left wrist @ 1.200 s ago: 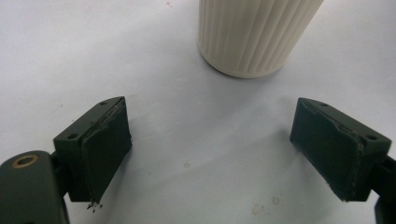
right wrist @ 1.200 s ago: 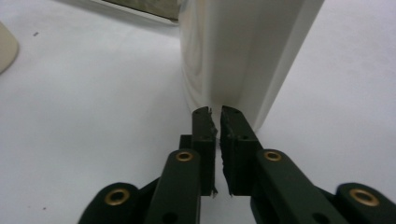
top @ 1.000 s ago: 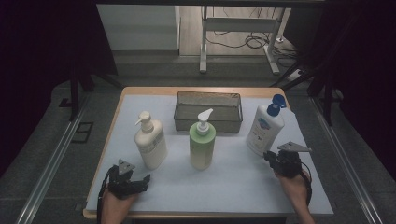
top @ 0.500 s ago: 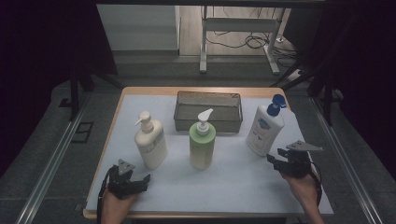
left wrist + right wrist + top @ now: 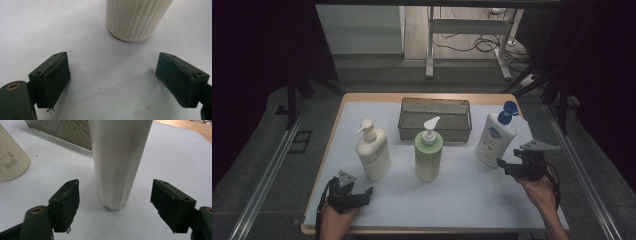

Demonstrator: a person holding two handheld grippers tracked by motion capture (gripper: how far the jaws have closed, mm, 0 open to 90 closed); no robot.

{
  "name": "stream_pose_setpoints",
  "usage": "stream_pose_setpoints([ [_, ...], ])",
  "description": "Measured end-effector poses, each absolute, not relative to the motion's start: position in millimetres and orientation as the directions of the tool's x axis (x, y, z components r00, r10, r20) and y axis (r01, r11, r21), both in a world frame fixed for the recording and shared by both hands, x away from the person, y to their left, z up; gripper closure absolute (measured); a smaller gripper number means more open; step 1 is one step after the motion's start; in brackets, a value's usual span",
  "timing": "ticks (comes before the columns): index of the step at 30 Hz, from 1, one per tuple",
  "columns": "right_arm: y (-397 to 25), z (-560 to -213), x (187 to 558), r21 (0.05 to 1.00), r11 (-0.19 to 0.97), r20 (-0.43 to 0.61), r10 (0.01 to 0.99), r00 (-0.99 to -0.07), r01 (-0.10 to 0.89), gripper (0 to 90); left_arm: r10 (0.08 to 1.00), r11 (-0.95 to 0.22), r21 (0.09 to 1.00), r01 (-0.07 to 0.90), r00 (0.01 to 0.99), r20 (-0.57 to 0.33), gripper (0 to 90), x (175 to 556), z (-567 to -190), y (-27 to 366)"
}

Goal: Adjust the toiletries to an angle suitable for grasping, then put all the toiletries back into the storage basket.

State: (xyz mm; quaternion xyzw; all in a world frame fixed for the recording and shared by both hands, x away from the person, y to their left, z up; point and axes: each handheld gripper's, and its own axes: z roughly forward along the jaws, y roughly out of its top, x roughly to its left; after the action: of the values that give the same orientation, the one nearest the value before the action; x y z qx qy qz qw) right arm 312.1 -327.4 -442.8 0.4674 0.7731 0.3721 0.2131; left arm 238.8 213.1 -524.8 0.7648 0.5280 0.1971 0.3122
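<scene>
Three pump bottles stand upright on the white worktop (image 5: 462, 195) in the high view: a cream bottle (image 5: 373, 152) at left, a green bottle (image 5: 428, 152) in the middle, and a white bottle with a blue cap (image 5: 495, 137) at right. Behind the green one sits a wire mesh basket (image 5: 435, 119). The left gripper (image 5: 362, 194) rests near the front edge, just in front of the cream bottle, held in the person's left hand (image 5: 334, 220). The right gripper (image 5: 504, 166) hovers just beside the foot of the white bottle.

From the left gripper view, its fingers (image 5: 53, 80) are spread wide with nothing between them; the ribbed base of the cream bottle (image 5: 136, 18) stands ahead, apart from them.

From the right gripper view, its fingers (image 5: 66, 203) are likewise wide apart and grip nothing. The white bottle (image 5: 118, 162) rises ahead, centred between them but not touched, with the basket (image 5: 62, 131) behind it and another bottle (image 5: 10, 157) off to the left.
</scene>
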Motion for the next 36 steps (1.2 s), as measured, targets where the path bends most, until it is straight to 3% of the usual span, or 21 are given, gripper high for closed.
stream_pose_setpoints([
  [17, -313, -423, 335, 0.777, 0.306, 0.007, 0.869, -0.494, 0.550, 14.5, 0.929, -0.251, 0.682, 0.687, 0.368, -0.028, 11.9, 239, -524, 213],
  [36, -295, -405, 362, 0.778, 0.324, -0.026, 0.872, -0.489, 0.538, 18.4, 0.924, -0.265, 0.671, 0.692, 0.381, -0.028, 11.8, 242, -523, 213],
])
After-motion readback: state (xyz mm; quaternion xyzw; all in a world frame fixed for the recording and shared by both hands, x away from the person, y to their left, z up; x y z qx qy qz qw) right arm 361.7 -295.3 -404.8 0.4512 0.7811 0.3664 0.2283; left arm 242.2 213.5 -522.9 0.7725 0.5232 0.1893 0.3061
